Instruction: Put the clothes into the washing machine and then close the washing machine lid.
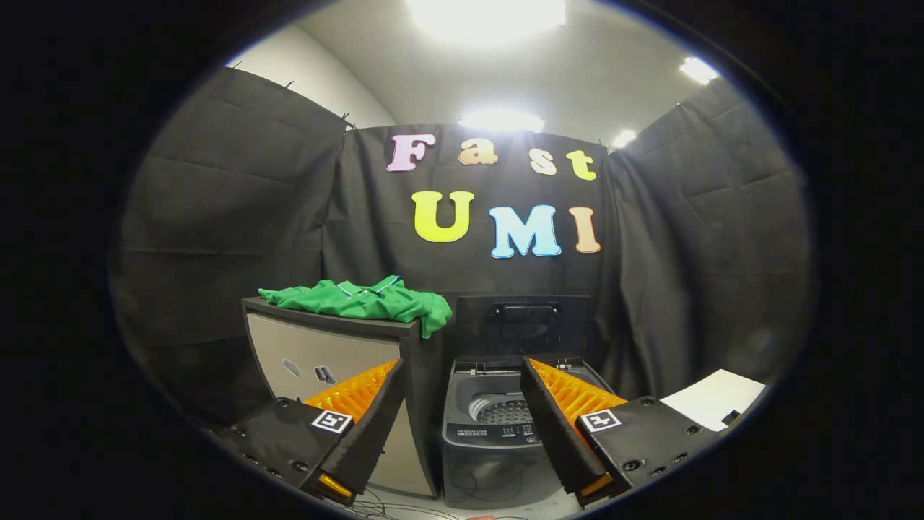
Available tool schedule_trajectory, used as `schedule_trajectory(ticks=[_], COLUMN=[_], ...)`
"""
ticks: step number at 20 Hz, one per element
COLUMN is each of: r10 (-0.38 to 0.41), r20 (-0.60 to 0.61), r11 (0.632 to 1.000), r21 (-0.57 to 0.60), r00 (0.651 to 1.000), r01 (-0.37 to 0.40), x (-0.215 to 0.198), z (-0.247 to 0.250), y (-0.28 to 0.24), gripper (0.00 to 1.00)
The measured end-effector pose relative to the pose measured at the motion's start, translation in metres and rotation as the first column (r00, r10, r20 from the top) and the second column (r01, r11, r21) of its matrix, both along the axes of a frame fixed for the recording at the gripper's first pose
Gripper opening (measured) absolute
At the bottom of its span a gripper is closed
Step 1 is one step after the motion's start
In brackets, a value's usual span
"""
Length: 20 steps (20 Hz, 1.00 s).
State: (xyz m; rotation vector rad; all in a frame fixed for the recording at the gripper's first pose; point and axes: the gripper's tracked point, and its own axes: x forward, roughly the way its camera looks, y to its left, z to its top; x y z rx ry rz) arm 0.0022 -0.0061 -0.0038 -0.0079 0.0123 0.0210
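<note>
Washer drum (505,410) partly behind finger

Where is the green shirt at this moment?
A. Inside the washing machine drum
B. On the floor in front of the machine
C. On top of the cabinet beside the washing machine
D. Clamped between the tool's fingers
C: the green shirt lies on the cabinet beside the open-lidded washing machine, beyond the open, empty tool.

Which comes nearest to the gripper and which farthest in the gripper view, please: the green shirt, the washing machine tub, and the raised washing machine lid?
The gripper is open and holds nothing.
1. Washing machine tub: just ahead, low between the fingers.
2. Washing machine lid: standing upright behind the tub.
3. Green shirt: up on the cabinet beyond the left finger. Lid and shirt are close to call.
</note>
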Motion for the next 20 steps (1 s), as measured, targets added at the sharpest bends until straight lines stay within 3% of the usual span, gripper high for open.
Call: schedule_trajectory(ticks=[13,20], r10=[-0.004,0.061], r20=[-0.004,-0.079], r11=[1.0,0.998], r21=[-0.002,0.026], r00=[1.0,0.995], r01=[0.004,-0.059], x=[0.007,0.039], z=[0.001,0.013], y=[0.0,0.025], gripper=[0.99,0.99])
